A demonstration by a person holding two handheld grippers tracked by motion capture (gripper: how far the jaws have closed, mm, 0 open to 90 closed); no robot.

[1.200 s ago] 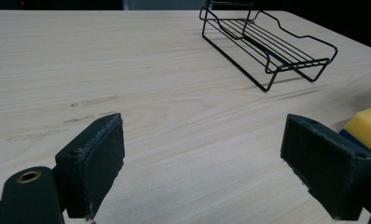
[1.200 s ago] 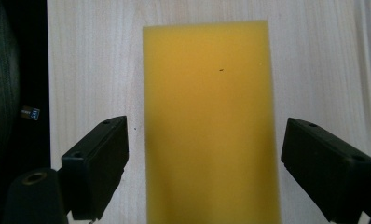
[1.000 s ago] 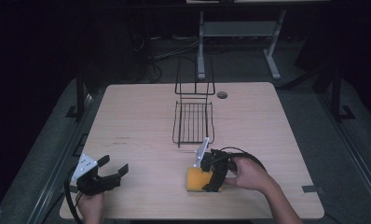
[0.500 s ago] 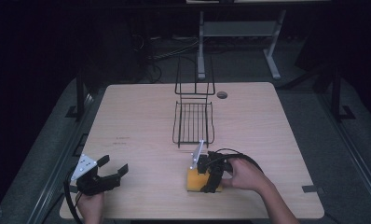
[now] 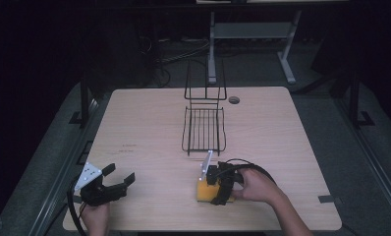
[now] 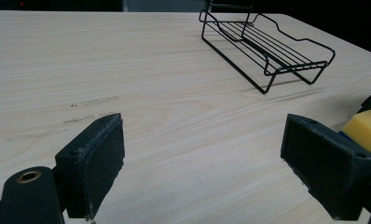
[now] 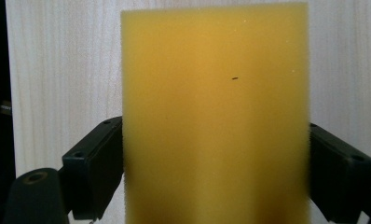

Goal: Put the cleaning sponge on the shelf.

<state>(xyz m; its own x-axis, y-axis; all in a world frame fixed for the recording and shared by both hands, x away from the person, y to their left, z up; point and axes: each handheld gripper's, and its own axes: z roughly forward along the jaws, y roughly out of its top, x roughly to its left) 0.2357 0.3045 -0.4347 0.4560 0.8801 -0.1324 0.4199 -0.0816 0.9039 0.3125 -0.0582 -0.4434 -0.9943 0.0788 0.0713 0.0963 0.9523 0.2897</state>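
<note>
High view first: a yellow rectangular foam sponge (image 5: 204, 190) lies on the pale wooden table (image 5: 282, 128) near its front edge, just in front of a black wire rack (image 5: 204, 129) that stands at the table's middle. The right tongs (image 5: 214, 188) sit down over the sponge, a hand behind them. The left tongs (image 5: 119, 178) rest well apart at the front left corner.

Left gripper view: the 2 jaws stand wide apart with nothing but bare table between them. The rack (image 6: 267, 46) lies ahead, and a corner of the sponge (image 6: 366, 130) peeks in at the right edge.

Right gripper view: the sponge (image 7: 216, 116) stands between the 2 jaws, both pads against its sides, so the tongs grip it.

The step in hand looks like the grasp. The next move likely calls for lifting the sponge clear of the table and carrying it forward to the rack without squeezing it out of shape.
</note>
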